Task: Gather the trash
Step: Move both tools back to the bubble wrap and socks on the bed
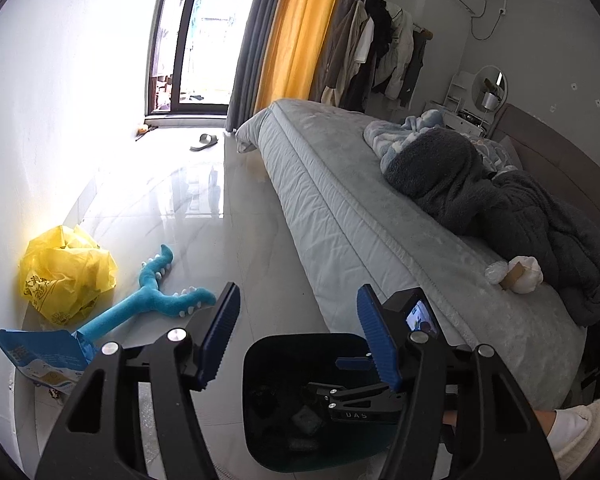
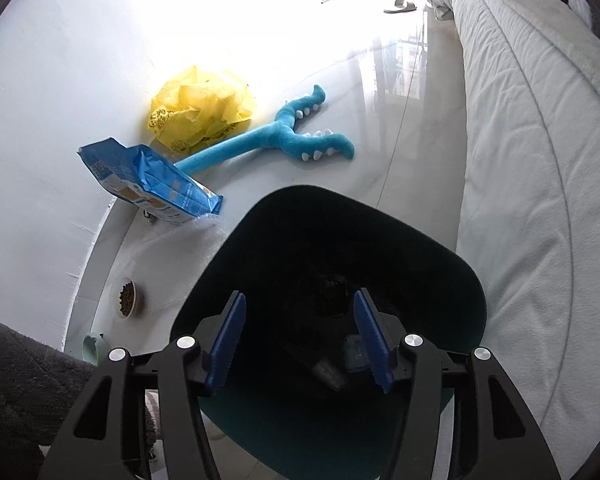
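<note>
- Both two-finger grippers hung over a dark round plastic trash bin [image 2: 328, 248] that stood on the glossy pale tiled floor [image 1: 204, 208] beside the bed.
- Right gripper [image 2: 300, 340] pointed steeply down into the bin's mouth, its ribbed blue pads [image 2: 226, 344] standing apart with nothing between them.
- Below those pads, at the bottom of the bin, lay a few dark scraps [image 2: 332, 372]; what they were could not be told in the shadow.
- Left gripper [image 1: 298, 340] sat higher and tilted less steeply, its blue pads [image 1: 220, 336] likewise spread and empty.
- Seen from the left gripper, the right gripper [image 1: 354, 364] showed below and ahead, inside the bin's rim [image 1: 256, 352].
- Ahead and to the left of both tools, by the white wall, lay a crumpled yellow plastic bag [image 2: 204, 108], a blue printed paper food sack [image 2: 152, 180] and a long turquoise plush toy [image 2: 284, 136] with white spikes.
- Left of the right gripper, a small bowl of brown pellets [image 2: 127, 297] rested on the floor near the wall.
- To the right of the tools ran the bed's pale grey quilted mattress [image 1: 340, 208], bearing a dark fleece blanket [image 1: 480, 208] and a wad of white tissue around brown cardboard [image 1: 516, 274].
</note>
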Motion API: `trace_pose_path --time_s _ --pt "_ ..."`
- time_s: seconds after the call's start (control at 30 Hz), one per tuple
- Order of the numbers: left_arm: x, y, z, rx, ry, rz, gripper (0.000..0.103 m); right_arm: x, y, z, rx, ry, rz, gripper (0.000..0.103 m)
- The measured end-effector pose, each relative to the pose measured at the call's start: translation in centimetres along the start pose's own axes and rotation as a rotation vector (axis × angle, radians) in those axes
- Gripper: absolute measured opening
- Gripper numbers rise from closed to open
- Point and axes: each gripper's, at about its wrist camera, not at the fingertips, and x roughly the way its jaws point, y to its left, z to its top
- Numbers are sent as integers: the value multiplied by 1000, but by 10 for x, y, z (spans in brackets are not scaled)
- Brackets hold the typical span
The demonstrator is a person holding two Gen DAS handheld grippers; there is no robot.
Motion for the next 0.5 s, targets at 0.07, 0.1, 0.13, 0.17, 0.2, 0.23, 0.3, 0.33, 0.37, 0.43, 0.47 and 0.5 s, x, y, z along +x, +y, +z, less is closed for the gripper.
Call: trace_pose_path --time_s 0.07,0.1,0.13,0.17,0.2,0.23,0.3,0.33,0.37,0.43,0.47,0.5 --pt "-2 -7 3 10 -10 -2 63 -16 2 2 -14 -35 11 62" --pt "-3 -11 5 12 -15 -4 63 -23 2 2 -20 -51 11 62" --pt "-4 -15 7 13 -22 -9 63 -30 2 2 -25 -66 13 63" --pt "-5 -20 10 13 -30 -14 63 -39 0 2 -28 -85 17 63" --pt "-7 -23 11 13 -36 -18 63 -48 -1 2 -29 -103 20 64" --pt "-7 -29 14 14 -45 -22 63 -56 -3 1 -29 -123 22 64" --pt "-7 -37 18 21 -53 -29 63 -73 -7 -1 -29 -160 24 66" --pt "-6 -43 21 25 -55 -31 63 -80 -9 -2 -29 -176 23 67" --pt "-4 -46 22 27 -55 -34 63 -89 -11 -3 -30 -195 23 68" --pt "-1 -54 24 25 -55 -38 63 -107 -17 -7 -34 -231 27 68" --pt "1 -58 25 23 -54 -39 63 -115 -19 -8 -35 -248 28 68" --pt "2 -61 25 20 -52 -42 63 -124 -22 -10 -37 -267 30 68"
